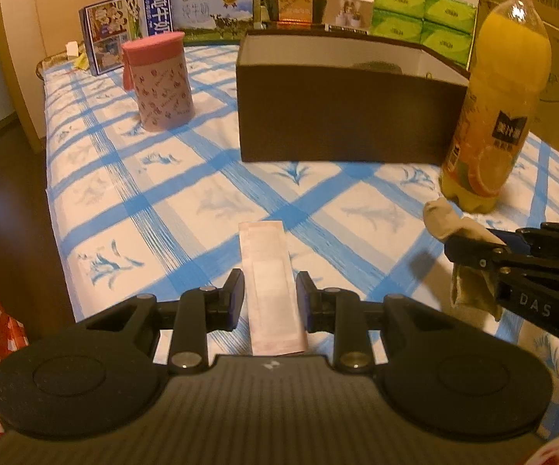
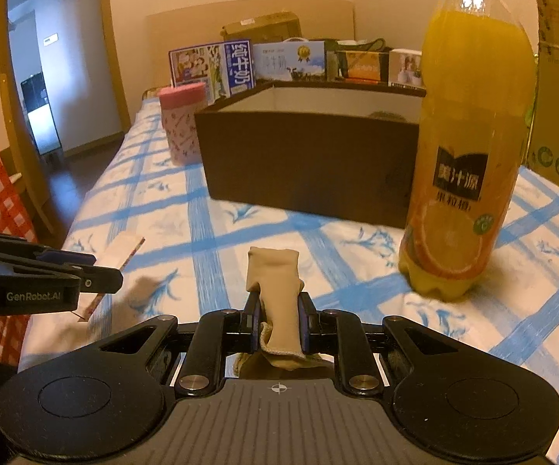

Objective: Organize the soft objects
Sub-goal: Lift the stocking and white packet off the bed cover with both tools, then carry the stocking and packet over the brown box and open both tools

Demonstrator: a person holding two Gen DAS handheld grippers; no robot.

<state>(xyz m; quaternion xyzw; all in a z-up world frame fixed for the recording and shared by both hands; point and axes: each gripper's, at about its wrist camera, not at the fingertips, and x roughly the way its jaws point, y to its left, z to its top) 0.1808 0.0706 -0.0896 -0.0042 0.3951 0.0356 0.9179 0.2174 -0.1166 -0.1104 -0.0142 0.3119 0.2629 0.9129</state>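
Beige sock [image 2: 279, 302], limp, clamped in my right claw [image 2: 278, 316]; left claw [image 1: 270, 298] pinching flat packet [image 1: 269, 283]; juice bottle [image 2: 469, 147] beside brown box [image 2: 310, 162].

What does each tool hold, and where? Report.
Right tool: beige sock, pinched mid-length. Left tool: flat pink-white packet, gripped by its side edges near the near end.

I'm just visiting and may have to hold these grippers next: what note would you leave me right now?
Left gripper: holds a flat pale packet between its pads.
Right gripper: shut on a beige sock.
Both hang above the blue-checked bed; the open dark box stands ahead, beside the orange juice bottle.
Done: both items picked up.
Left: probably drop them in the box; its contents are mostly hidden.
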